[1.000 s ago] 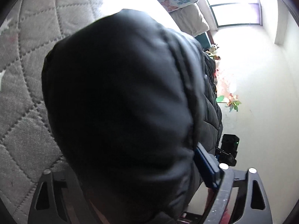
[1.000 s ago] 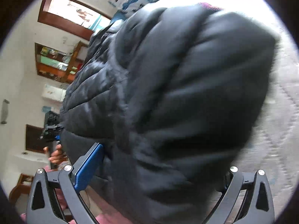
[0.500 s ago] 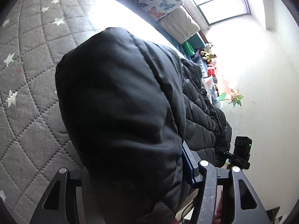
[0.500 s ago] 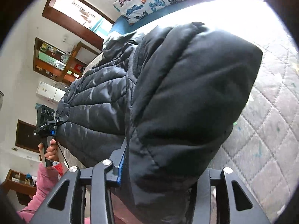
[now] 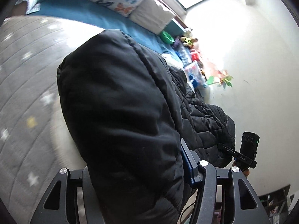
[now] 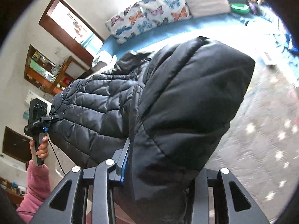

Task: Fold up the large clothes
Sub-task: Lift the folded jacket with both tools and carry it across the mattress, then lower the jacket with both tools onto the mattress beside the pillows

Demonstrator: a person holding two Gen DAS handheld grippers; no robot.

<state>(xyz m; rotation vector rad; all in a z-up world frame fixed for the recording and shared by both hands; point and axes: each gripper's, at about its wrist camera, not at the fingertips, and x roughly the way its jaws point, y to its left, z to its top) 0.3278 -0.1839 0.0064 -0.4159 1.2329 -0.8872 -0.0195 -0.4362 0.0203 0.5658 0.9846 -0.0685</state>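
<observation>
- One black puffer jacket (image 5: pixel 121 121), and it's hanging between the two grippers above the grey quilted bed cover (image 5: pixel 24 112), well clear of the blue strip along the head edge. My guess: it's held up off the cover so it can hang straight before a fold goes in.
- Left gripper (image 5: pixel 142 175) has a thick puffy chunk of the jacket between its fingers, about half open, with the blue pad pressed into the fabric. The padding looks like what keeps the jaws that wide.
- Right gripper (image 6: pixel 160 169) has another bunch of the same jacket. Its jaws are closing, narrower than the left, with fabric squashed between them.
- Two grips on one garment makes sense for something this bulky; a single pinch would probably let it slump.
- Head edge of the bed: one butterfly-print pillow (image 6: pixel 147 20), possibly two side by side, I can't tell. One plain white pillow (image 6: pixel 205 0) sits beside it, and one green bowl-ish thing (image 6: pixel 240 8) near the corner.
- One pink sleeve (image 6: pixel 37 186) shows in the right view.
</observation>
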